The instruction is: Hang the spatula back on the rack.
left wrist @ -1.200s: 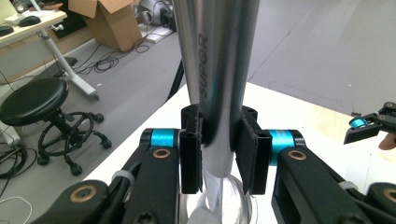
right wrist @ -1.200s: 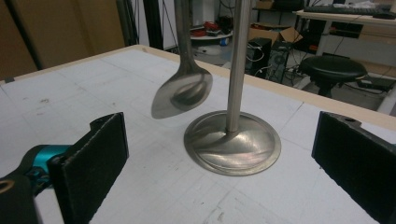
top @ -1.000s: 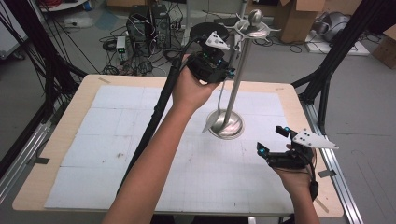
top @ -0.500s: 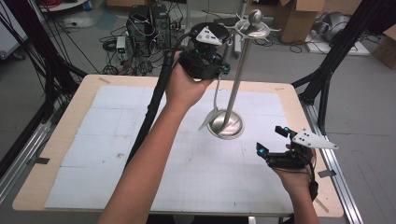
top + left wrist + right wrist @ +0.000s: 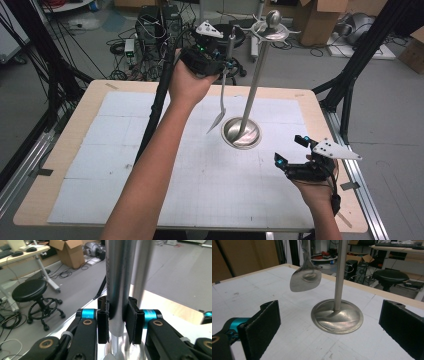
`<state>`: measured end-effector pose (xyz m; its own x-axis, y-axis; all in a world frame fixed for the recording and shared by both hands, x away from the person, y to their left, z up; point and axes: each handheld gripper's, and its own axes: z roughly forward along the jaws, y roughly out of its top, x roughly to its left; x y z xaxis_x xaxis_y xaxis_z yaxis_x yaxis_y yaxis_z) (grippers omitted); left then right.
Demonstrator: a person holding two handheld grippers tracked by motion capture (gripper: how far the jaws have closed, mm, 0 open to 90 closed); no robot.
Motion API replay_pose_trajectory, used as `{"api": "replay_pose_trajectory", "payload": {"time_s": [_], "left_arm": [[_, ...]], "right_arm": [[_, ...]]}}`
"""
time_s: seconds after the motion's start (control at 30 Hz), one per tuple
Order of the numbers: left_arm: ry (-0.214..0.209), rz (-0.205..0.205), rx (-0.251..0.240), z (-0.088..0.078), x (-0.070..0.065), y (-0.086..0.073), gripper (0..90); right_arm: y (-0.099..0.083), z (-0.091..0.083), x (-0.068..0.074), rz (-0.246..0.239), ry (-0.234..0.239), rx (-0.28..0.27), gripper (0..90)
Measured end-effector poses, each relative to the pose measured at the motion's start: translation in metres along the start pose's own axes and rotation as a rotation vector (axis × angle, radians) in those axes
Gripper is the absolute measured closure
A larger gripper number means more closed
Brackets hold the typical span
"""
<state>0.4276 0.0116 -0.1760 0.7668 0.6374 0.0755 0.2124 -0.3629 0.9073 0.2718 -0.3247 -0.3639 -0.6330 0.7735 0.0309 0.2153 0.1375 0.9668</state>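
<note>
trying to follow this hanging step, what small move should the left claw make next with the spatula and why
Probably carry it a little further toward the hooks at the top of the stand. The left claw is shut on the handle of the spatula, which hangs blade down, clear of the table and just beside the pole, its top end near hook height. The right claw waits open by the base.

This was a lab or engineering workroom. The worktop [image 5: 60, 150] was a wood-edged board under a gridded white mat, framed by black struts [image 5: 350, 75] and aluminium rails [image 5: 360, 180]. Behind it, on a grey floor, cables [image 5: 120, 50] lay tangled around stacked electronics boxes [image 5: 150, 25]. Cardboard boxes [image 5: 320, 20] stood open at the back, a black rolling stool [image 5: 31, 291] sat beside a desk [image 5: 22, 255] carrying a keyboard, and another desk [image 5: 397, 247] held more equipment.
</note>
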Motion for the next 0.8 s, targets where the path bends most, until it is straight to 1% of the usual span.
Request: {"api": "replay_pose_trajectory", "payload": {"time_s": [0.13, 0.27, 0.37, 0.5, 0.57, 0.67, 0.73, 0.8], "left_arm": [[0.027, -0.009, 0.016, 0.005, 0.008, 0.004, 74.0], [0.048, 0.009, 0.029, 0.01, 0.008, 0.01, 74.1], [0.046, 0.012, 0.039, 0.014, 0.007, 0.012, 74.0], [0.051, 0.032, 0.06, 0.02, 0.002, 0.012, 74.1], [0.05, 0.031, 0.056, 0.022, 0.001, 0.013, 74.1], [0.047, 0.028, 0.057, 0.022, 0.001, 0.014, 74.1], [0.052, 0.033, 0.053, 0.02, 0.0, 0.015, 74.1], [0.056, 0.041, 0.061, 0.02, 0.0, 0.015, 74.2]], "right_arm": [[0.0, -0.002, -0.001, 0.011, -0.001, -0.005, 2.5], [-0.001, -0.002, -0.002, 0.008, -0.003, -0.005, 2.5], [-0.001, -0.003, -0.002, 0.011, -0.002, -0.006, 2.5], [0.0, -0.004, -0.002, 0.007, -0.003, -0.011, 2.5], [0.0, -0.004, -0.002, 0.008, -0.002, -0.011, 2.5], [0.0, -0.005, -0.001, 0.009, -0.002, -0.01, 2.5], [0.0, -0.005, -0.002, 0.009, -0.003, -0.008, 2.5], [0.0, -0.005, -0.002, 0.009, -0.002, -0.009, 2.5]]}}
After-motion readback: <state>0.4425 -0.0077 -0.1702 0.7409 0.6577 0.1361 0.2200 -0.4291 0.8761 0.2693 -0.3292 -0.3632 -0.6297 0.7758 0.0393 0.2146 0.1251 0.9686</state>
